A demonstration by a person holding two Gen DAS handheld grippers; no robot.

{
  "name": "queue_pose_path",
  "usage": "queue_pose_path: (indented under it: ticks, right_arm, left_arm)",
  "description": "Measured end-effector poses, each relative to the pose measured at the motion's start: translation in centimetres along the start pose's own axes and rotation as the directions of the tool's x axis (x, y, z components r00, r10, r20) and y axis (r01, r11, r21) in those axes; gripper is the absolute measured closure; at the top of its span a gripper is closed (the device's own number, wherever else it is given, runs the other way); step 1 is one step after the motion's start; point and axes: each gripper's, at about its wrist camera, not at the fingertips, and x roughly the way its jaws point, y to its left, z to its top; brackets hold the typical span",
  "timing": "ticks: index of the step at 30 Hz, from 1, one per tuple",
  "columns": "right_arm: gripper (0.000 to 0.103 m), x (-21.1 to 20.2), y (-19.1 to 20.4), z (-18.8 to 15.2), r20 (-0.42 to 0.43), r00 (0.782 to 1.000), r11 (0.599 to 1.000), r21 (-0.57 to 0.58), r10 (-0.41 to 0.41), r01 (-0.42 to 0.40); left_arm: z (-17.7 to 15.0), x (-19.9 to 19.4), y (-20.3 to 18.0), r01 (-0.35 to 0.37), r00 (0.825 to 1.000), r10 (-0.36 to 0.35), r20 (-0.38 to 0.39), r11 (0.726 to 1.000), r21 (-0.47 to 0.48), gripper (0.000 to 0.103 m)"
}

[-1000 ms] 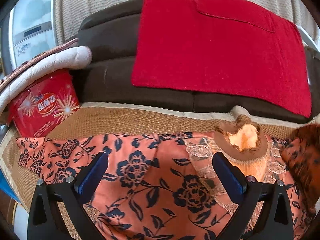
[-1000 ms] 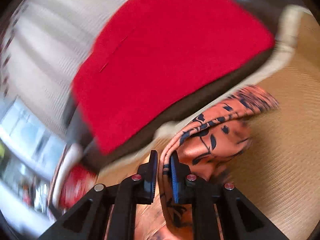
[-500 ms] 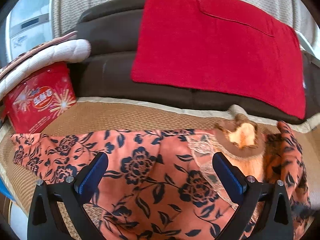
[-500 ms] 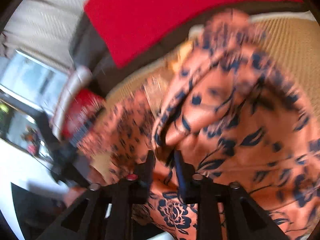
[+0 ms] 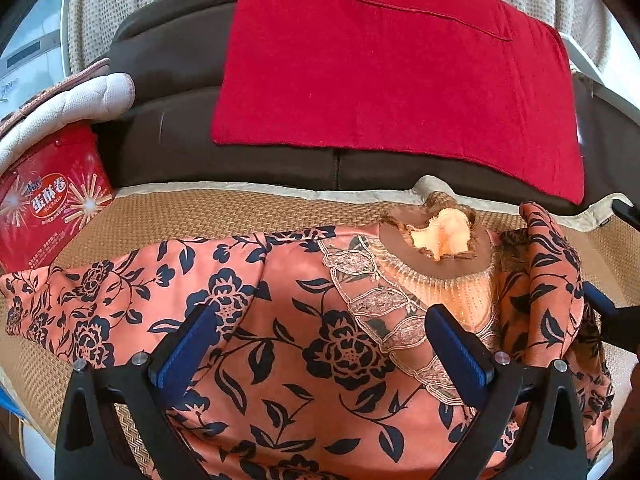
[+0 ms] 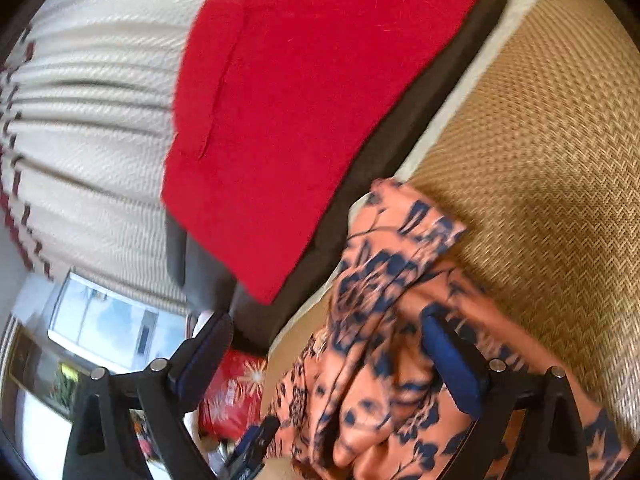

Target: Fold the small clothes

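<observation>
Reading "EGG ROLLS", the red tin (image 5: 52, 200) flanks the floral garment (image 5: 304, 344); both tongs (image 5: 320, 344) (image 6: 320, 360) gape, the right just opened.

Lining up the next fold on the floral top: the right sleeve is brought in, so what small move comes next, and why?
Probably lower the left tool and close it on the spread left sleeve. The right tool, whose jaws have just been opening, stands wide, pressing nothing, with the right sleeve lying folded over the floral top. The left sleeve lies flat on the woven mat.
</observation>
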Motion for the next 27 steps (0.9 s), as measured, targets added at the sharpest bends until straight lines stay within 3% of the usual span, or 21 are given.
queue_pose_path:
  ticks: [3, 6, 8, 10, 13, 14, 16, 17, 18, 20, 22, 23, 25, 27]
  right_arm:
    - [0.005, 0.3, -0.9, 1.3, 0.016, 1.0, 0.999, 0.034, 0.023, -0.023]
    - [0.005, 1.6, -0.7, 3.1, 0.05, 0.998, 0.999, -0.015, -0.036, 0.036]
    - [0.005, 3.4, -1.6, 4.2, 0.017, 0.999, 0.999, 0.029, -0.027, 0.027]
    - [0.005, 5.0, -1.8, 4.2, -0.001, 1.0, 0.998, 0.064, 0.02, -0.02]
    - [0.005, 5.6, 1.6, 3.5, -0.044, 0.98, 0.981, -0.01, 0.194, -0.195]
    - [0.005, 6.2, 3.6, 2.6, -0.124, 0.937, 0.943, -0.01, 0.328, -0.332]
    - [0.005, 6.7, 6.8, 0.8, -0.264, 0.81, 0.842, 0.017, 0.524, -0.539]
    - [0.005, 6.4, 8.3, -0.1, -0.307, 0.779, 0.816, -0.015, 0.547, -0.578]
    - [0.005, 5.6, 9.6, -0.8, -0.329, 0.786, 0.811, -0.089, 0.524, -0.578]
    - [0.005, 3.9, 10.4, -0.7, -0.27, 0.875, 0.851, -0.243, 0.401, -0.465]
    - [0.005, 2.6, 8.3, 0.9, -0.159, 0.947, 0.921, -0.236, 0.278, -0.31]
    - [0.005, 1.8, 6.3, 2.2, -0.083, 0.981, 0.962, -0.2, 0.173, -0.187]
    - [0.005, 0.7, 3.6, 3.9, 0.019, 1.0, 0.989, -0.147, 0.003, 0.0]
    - [0.005, -0.2, 1.3, 5.0, 0.075, 0.993, 0.992, -0.078, -0.096, 0.101]
  left_arm:
    - [-0.1, 0.1, 0.1, -0.003, 1.0, 0.003, -0.006, 1.0, 0.006, 0.0]
    - [0.0, 0.2, 0.5, -0.01, 1.0, 0.01, -0.01, 1.0, 0.003, 0.0]
    - [0.1, 0.2, 1.1, -0.02, 1.0, 0.02, -0.007, 1.0, -0.003, 0.0]
    - [0.4, 0.0, 2.1, -0.06, 0.998, 0.06, 0.008, 0.998, -0.011, 0.0]
    - [1.0, -0.3, 4.6, -0.163, 0.986, 0.166, 0.033, 0.985, -0.06, 0.0]
    - [1.2, -0.5, 5.9, -0.195, 0.979, 0.199, 0.036, 0.976, -0.097, 0.0]
    - [1.3, -0.9, 8.0, -0.224, 0.971, 0.234, 0.039, 0.96, -0.168, 0.0]
    - [1.3, -1.2, 9.1, -0.218, 0.972, 0.231, 0.042, 0.953, -0.213, 0.0]
    - [1.2, -1.4, 9.7, -0.2, 0.975, 0.216, 0.043, 0.951, -0.237, 0.0]
    - [0.8, -1.6, 10.5, -0.155, 0.985, 0.17, 0.033, 0.949, -0.275, 0.0]
    - [0.5, -1.5, 10.1, -0.134, 0.989, 0.145, 0.02, 0.954, -0.267, 0.0]
    - [0.5, -1.3, 9.7, -0.131, 0.99, 0.139, 0.016, 0.958, -0.254, 0.0]
    - [0.4, -1.2, 8.2, -0.127, 0.991, 0.133, 0.015, 0.97, -0.207, 0.0]
    - [0.5, -1.0, 6.3, -0.112, 0.993, 0.115, 0.016, 0.982, -0.153, 0.0]
